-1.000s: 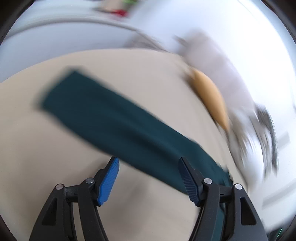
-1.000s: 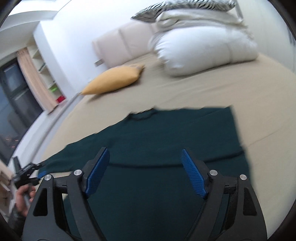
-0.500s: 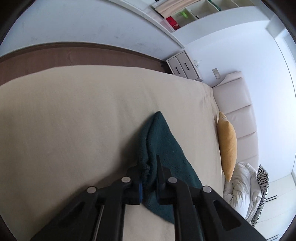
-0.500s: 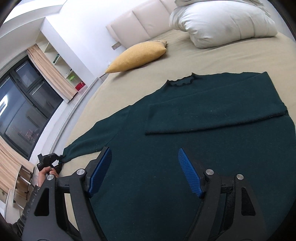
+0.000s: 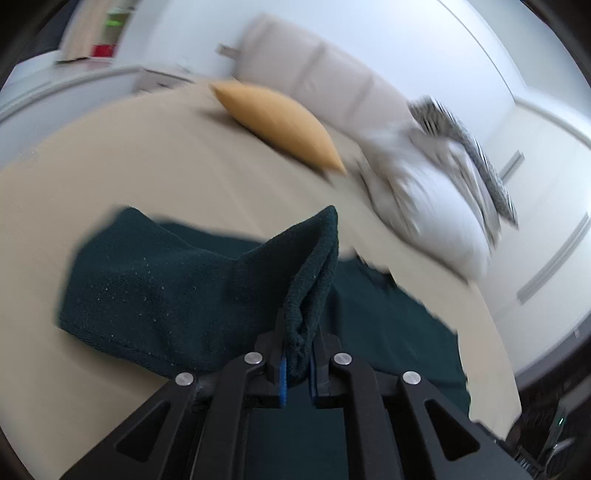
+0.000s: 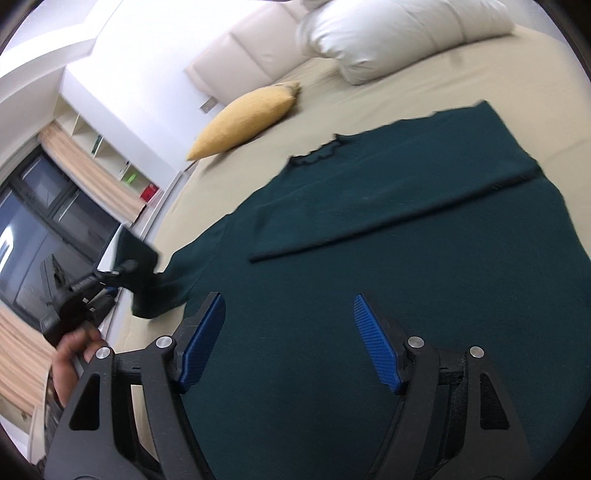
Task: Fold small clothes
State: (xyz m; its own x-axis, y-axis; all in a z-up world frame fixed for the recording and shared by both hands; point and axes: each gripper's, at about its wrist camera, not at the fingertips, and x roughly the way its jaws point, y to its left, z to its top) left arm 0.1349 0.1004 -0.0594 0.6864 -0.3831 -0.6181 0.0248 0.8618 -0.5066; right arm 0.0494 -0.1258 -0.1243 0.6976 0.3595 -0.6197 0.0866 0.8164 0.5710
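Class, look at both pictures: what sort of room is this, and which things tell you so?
Most likely a bedroom: a bed with an upholstered headboard, white pillows and a yellow cushion.

Black-framed claw (image 6: pixel 290 341), ribbed blue pads (image 6: pixel 376 341), silver screws

The sweater (image 6: pixel 424 266) is matt dark-green knit, its cuff (image 5: pixel 314 280) coarse and ribbed. The bed (image 5: pixel 147 173) has smooth beige cloth. At eleven o'clock a cushion (image 6: pixel 243 118) looks woven yellow. The tongs (image 6: pixel 290 343) are matt black plastic with ridged blue pads (image 6: pixel 376 347) and shiny metal screws.
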